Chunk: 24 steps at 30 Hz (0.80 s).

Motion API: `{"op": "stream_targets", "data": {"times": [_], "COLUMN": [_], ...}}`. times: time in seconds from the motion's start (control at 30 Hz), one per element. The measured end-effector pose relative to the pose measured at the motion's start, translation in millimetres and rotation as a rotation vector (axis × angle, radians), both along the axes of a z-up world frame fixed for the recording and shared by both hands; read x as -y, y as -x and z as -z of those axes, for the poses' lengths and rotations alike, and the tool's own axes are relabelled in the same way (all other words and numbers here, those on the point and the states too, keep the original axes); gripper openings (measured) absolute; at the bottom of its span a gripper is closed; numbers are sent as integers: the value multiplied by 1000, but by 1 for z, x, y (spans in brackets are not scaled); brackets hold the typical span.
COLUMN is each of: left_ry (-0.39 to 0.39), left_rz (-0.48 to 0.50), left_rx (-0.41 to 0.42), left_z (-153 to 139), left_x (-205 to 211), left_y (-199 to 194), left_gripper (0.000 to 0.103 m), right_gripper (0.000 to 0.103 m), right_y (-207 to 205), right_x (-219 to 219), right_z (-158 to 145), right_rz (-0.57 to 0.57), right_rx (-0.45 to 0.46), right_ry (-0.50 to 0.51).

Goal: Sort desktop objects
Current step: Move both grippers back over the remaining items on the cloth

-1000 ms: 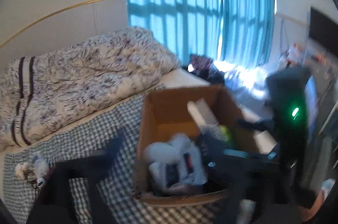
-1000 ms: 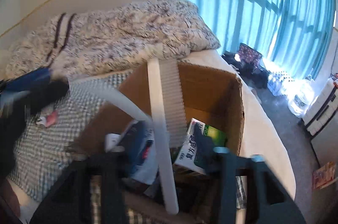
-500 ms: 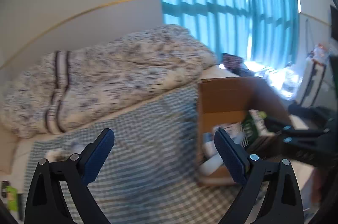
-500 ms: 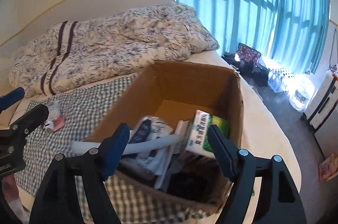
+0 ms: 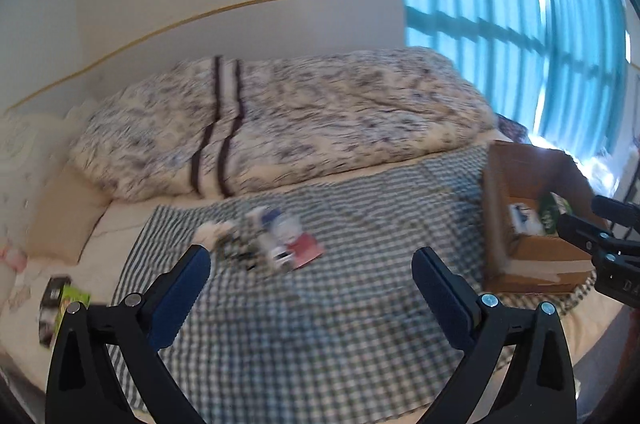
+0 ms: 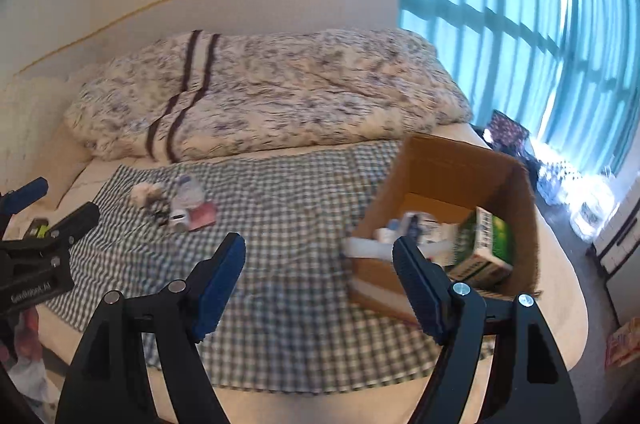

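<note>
Both grippers are empty, fingers spread; the left gripper (image 5: 310, 270) has just been opening. The small pile (image 5: 266, 240) lies on the checked cloth (image 5: 360, 324), just ahead of the left fingers, nearer them than the right gripper (image 6: 318, 266), which hangs beside the box (image 6: 460, 183).

1. Bed (image 6: 560, 264), cream sheet, fills mid-frame.
2. Checked cloth (image 6: 280, 224), spread across the centre.
3. Patterned quilt (image 6: 280, 95), bunched along the upper middle.
4. Cardboard box (image 6: 460, 175), right, on the cloth.
5. Small clutter (image 6: 180, 203), left of centre, on the cloth.
</note>
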<state>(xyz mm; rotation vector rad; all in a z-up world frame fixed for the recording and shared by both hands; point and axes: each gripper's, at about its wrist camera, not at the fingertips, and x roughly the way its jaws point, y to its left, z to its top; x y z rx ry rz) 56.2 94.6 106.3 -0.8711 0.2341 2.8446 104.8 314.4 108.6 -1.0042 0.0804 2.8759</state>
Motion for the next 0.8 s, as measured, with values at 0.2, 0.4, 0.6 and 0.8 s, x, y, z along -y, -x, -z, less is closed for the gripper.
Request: {"op": "stream_targets", "data": {"times": [0.2, 0.4, 0.6, 0.8], "left_ry": [-4, 6, 12, -27], "left_rz": [-129, -191, -202, -243], "left_rx": [47, 83, 105, 136], "left_z": [40, 87, 136, 179], "left_x": [84, 132, 155, 174], "left_y": [15, 36, 82, 136], "left_gripper": [103, 103, 103, 103], "right_gripper": [76, 76, 76, 76], "right_y": [27, 73, 118, 167], "right_x": [66, 116, 142, 165], "right_z": [22, 72, 123, 170], "right_rz": [-82, -158, -201, -251], "right_rx": [34, 74, 105, 150], "right_ry": [42, 57, 63, 39]}}
